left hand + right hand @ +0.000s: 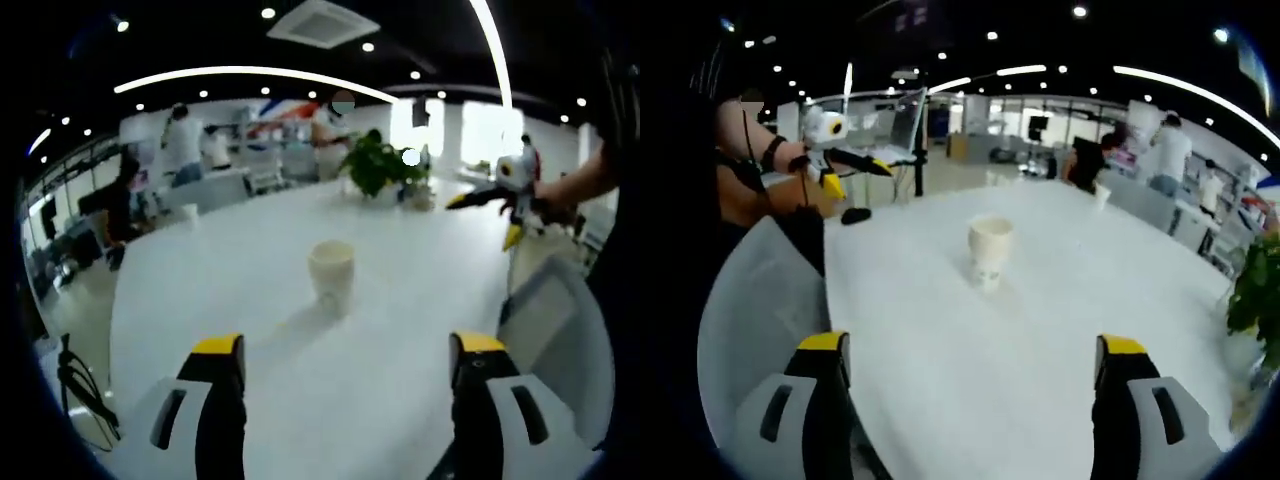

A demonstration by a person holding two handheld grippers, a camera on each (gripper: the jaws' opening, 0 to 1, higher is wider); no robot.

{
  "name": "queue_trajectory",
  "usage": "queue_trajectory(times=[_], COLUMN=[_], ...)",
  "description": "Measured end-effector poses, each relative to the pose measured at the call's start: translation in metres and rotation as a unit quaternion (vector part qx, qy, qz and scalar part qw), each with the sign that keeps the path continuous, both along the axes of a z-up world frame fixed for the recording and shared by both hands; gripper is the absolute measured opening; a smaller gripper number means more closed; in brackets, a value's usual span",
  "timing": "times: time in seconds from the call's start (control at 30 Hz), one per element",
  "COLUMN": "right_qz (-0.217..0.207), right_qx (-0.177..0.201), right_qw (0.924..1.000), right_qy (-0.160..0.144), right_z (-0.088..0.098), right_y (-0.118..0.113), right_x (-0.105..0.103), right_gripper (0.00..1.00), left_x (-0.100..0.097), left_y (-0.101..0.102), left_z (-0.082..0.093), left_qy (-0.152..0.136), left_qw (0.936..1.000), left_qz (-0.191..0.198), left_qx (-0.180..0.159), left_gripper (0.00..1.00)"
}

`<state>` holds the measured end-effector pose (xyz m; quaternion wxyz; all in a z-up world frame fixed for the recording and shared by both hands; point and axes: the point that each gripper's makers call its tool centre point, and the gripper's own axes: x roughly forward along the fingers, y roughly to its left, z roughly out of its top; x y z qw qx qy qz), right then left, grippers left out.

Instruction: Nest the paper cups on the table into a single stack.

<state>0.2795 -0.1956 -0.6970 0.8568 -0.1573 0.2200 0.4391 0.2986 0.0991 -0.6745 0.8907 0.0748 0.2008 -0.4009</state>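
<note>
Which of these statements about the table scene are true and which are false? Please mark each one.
1. A paper cup stands upright on the white table. True.
2. The left gripper is shut on the cup. False: its jaws stand apart, well short of the cup.
3. A green plant stands at the table's far end in the left gripper view. True.
4. The right gripper holds a second cup. False: its jaws are open and hold nothing.
5. The cup lies on its side. False: it stands upright.
</note>
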Motion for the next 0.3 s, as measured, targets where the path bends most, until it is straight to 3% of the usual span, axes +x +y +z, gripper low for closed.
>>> queue_trajectory(times=[0.3], right_qz=[-0.006], right_qx=[-0.001], right_qw=[1.0], right_qy=[-0.002], right_z=[0.0028], right_y=[-0.0026], right_x=[0.0045], right_gripper=[1.0], left_x=[-0.0017], left_y=[-0.0048], left_z=[0.0008], left_qy=[0.0], left_qw=[1.0], left_qz=[-0.006], left_qx=[-0.004], left_gripper=[0.8])
